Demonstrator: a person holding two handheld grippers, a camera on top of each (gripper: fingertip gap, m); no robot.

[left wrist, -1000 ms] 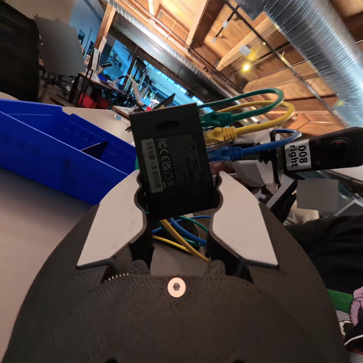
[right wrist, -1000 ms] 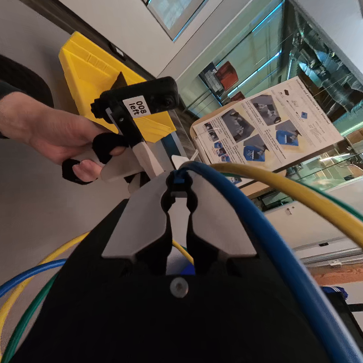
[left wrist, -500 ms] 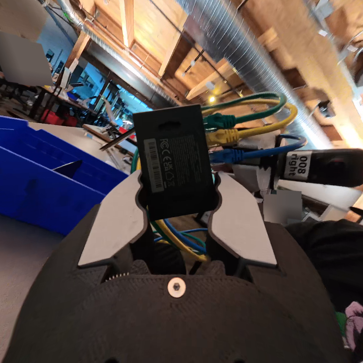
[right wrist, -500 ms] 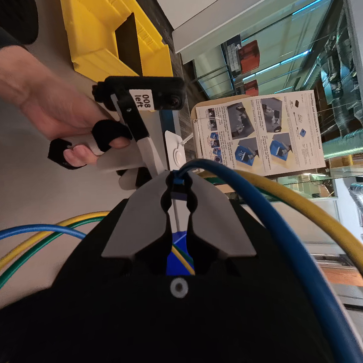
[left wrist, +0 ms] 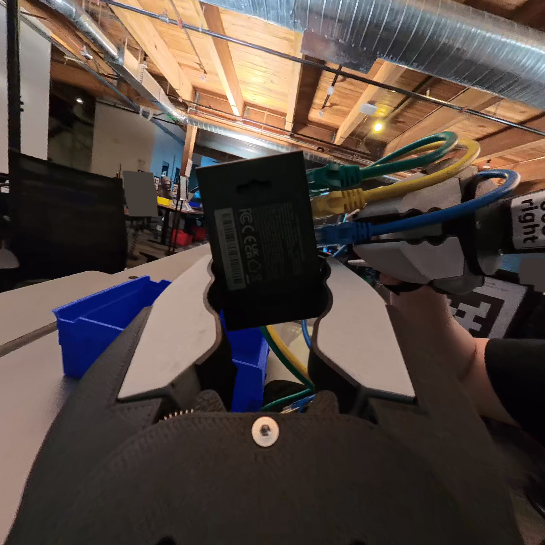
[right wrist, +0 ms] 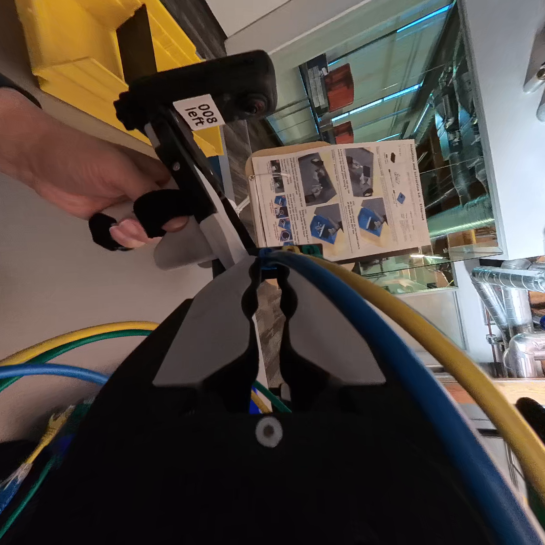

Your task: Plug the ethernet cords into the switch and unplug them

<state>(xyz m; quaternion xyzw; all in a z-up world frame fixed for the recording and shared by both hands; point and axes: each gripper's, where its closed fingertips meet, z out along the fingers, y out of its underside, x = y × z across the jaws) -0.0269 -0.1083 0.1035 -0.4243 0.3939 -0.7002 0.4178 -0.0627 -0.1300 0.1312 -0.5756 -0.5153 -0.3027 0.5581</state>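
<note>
Cords green (left wrist: 339,176), yellow (left wrist: 342,202) and blue (left wrist: 345,236) all sit in the switch (left wrist: 259,236), which my left gripper (left wrist: 267,295) clamps in the air. My right gripper (right wrist: 269,269) pinches the blue plug; I judge unplugging is left.

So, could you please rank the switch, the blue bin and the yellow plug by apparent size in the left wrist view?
1. Blue bin, partly hidden.
2. Switch, close in size, so unsure.
3. Yellow plug, clearly smallest.

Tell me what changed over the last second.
Both claws tilted, shifting the background; the blue bin now sits lower. Unchanged: left claw grips the black switch, right claw pinches the blue cord's plug; green plug and yellow plug remain plugged in.
</note>
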